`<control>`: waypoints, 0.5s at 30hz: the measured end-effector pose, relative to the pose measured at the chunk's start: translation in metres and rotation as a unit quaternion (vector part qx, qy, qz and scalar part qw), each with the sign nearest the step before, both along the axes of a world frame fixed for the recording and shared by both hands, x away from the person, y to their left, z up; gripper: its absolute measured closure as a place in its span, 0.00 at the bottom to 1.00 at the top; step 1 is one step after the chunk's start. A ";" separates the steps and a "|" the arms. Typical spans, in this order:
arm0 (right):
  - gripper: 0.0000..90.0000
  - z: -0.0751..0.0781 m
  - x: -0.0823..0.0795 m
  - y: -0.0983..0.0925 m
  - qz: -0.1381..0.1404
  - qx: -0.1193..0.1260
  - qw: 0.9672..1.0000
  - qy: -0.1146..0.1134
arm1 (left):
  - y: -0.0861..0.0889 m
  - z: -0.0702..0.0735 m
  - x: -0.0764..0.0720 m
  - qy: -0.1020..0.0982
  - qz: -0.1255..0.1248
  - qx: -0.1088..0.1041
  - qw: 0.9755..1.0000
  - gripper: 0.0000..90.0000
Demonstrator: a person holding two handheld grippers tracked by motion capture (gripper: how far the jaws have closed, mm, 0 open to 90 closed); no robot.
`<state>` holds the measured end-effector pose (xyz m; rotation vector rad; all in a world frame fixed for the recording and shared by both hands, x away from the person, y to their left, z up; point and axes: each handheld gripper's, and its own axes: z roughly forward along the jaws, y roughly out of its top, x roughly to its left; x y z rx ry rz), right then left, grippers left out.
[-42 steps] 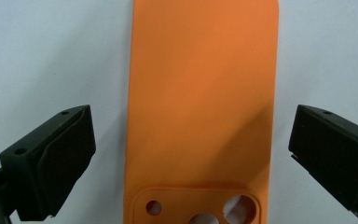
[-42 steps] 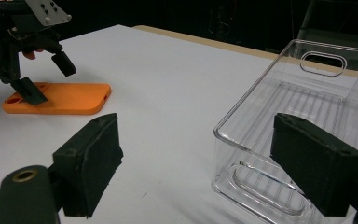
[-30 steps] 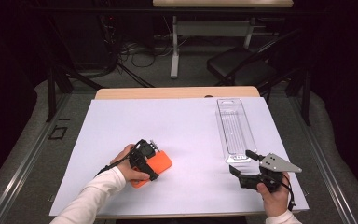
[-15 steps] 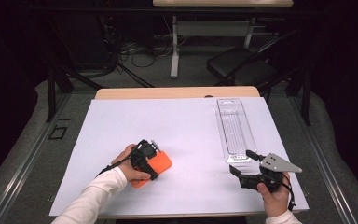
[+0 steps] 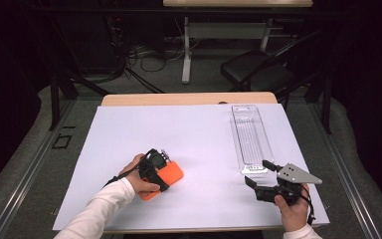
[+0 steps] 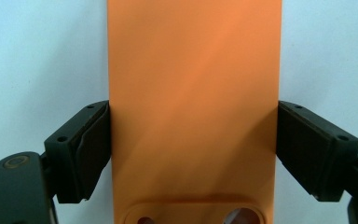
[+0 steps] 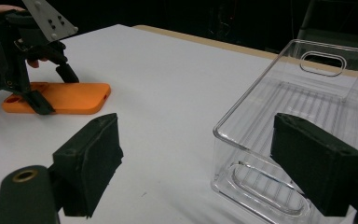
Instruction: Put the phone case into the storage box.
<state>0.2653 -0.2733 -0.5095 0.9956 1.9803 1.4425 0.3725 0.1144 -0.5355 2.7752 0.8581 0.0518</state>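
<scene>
Left gripper [image 6: 193, 154] jaws closing around orange case [image 6: 193, 102], pads seemingly touching its edges. Right gripper [image 7: 214, 163] wide open, empty, beside clear tray [image 7: 303, 116].

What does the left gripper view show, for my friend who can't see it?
A flat orange case lies on a white table, running straight up the middle of the picture. The left gripper has a black jaw on each side of it, and both pads sit right at its edges; the jaws have just been closing.
</scene>
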 end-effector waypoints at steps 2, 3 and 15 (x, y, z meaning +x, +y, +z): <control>0.17 0.000 0.000 0.000 0.000 0.000 1.000 -0.001 | 0.000 0.000 0.000 -0.001 0.000 0.002 1.000 0.18; 0.17 0.000 0.000 0.000 0.001 0.000 1.000 -0.002 | 0.000 0.000 0.000 0.000 0.000 0.002 1.000 0.18; 0.17 0.000 0.000 0.000 0.000 0.000 1.000 0.001 | 0.002 0.004 0.002 0.000 0.008 0.001 1.000 0.18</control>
